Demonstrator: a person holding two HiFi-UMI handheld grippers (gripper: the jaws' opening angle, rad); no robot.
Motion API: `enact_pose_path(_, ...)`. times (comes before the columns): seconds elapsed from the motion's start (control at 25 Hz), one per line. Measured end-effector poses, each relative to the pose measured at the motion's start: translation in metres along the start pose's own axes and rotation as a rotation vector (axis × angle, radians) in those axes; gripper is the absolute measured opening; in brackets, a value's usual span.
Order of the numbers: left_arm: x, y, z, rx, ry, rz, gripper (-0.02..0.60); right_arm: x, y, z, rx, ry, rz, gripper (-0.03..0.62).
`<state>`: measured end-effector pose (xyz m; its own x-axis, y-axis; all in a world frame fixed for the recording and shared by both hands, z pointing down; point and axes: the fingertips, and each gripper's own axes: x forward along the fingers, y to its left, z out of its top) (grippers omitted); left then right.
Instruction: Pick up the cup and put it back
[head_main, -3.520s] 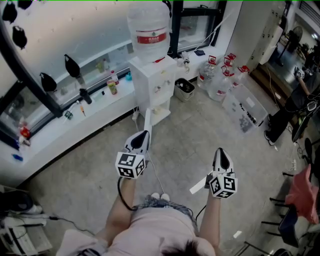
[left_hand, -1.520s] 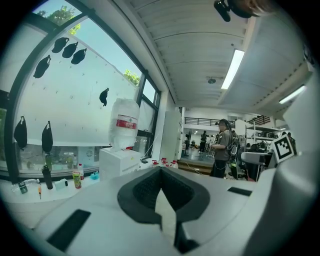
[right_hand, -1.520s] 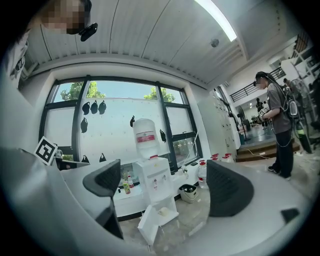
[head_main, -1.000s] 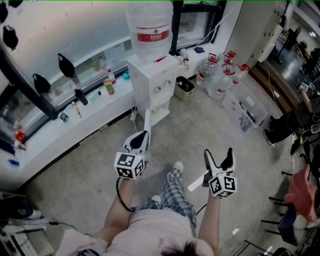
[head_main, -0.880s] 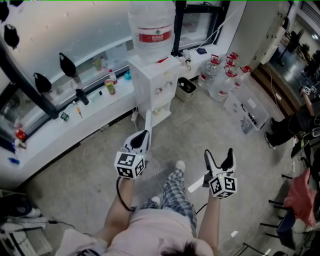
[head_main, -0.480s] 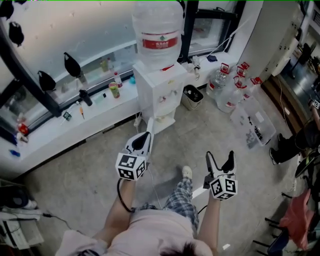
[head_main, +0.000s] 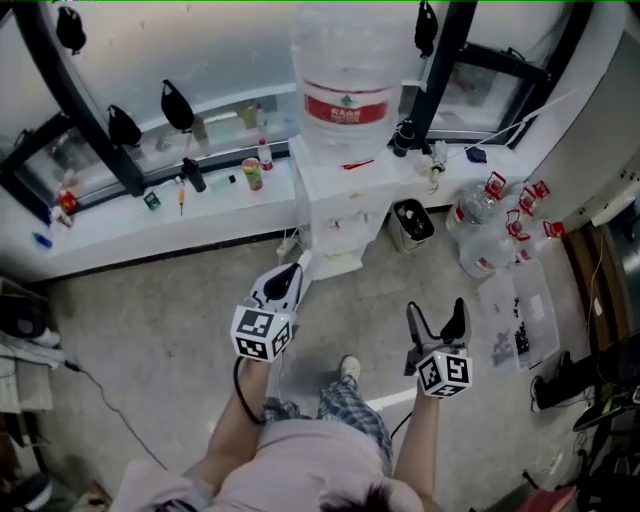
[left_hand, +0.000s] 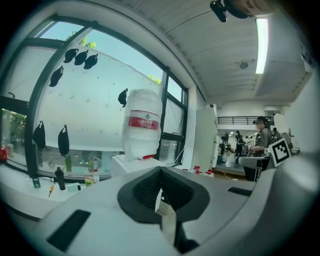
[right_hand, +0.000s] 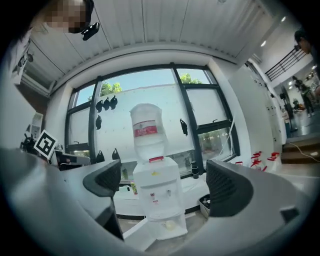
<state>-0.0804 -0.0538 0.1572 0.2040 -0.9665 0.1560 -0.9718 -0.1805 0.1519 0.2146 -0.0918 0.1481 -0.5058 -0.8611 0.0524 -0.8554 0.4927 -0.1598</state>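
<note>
Red-labelled water bottle (right_hand: 147, 131) beyond right gripper (right_hand: 165, 183)

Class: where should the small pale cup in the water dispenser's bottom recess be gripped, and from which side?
Probably grip the cup across its side wall, coming level from the front: the dispenser recess opens only there, walled beside and above. The open right tool faces it.

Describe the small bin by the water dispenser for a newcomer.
Find the white water dispenser with the big bottle on top. On the floor to its right in the head view stands the small bin, open-topped and dark inside, unlike the clear red-capped jugs farther right.
</note>
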Motion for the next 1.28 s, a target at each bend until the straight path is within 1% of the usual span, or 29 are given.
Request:
enact_pose_path(0.2, 0.028, 0.002, 0.006, -0.037, -0.008, 0.128, 0.025, 0.059, -0.022, 0.005, -0.007, 0.049, 0.146, 0.523)
enact_pose_path(0.36, 0.046, -0.002, 0.006, -0.059, -0.023, 0.208, 0.025, 0.094, -0.039, 0.003, -0.014, 0.084, 0.237, 0.523)
enact_pose_path(0.48, 0.05, -0.005, 0.001, -0.07, -0.023, 0.255, 0.025, 0.11, -0.045, -0.004, -0.018, 0.114, 0.296, 0.523)
enact_pose_path(0.68, 0.049, -0.002, -0.002, -0.081, -0.009, 0.323, 0.025, 0.134, -0.044, -0.012, 0.0, 0.144, 0.365, 0.523)
enact_pose_path(0.8, 0.048, 0.004, -0.003, -0.092, -0.003, 0.35, 0.025, 0.143, -0.038, -0.018, 0.007, 0.165, 0.393, 0.523)
enact_pose_path(0.92, 0.049, 0.009, -0.004, -0.101, 0.004, 0.361, 0.025, 0.151, -0.033, -0.022, 0.012, 0.182, 0.405, 0.523)
enact_pose_path(1.12, 0.055, 0.022, -0.012, -0.12, 0.014, 0.364, 0.025, 0.166, -0.024, -0.034, 0.009, 0.203, 0.415, 0.523)
enact_pose_path(1.28, 0.062, 0.032, -0.012, -0.124, 0.019, 0.351, 0.025, 0.181, -0.016, -0.038, 0.014, 0.211, 0.413, 0.523)
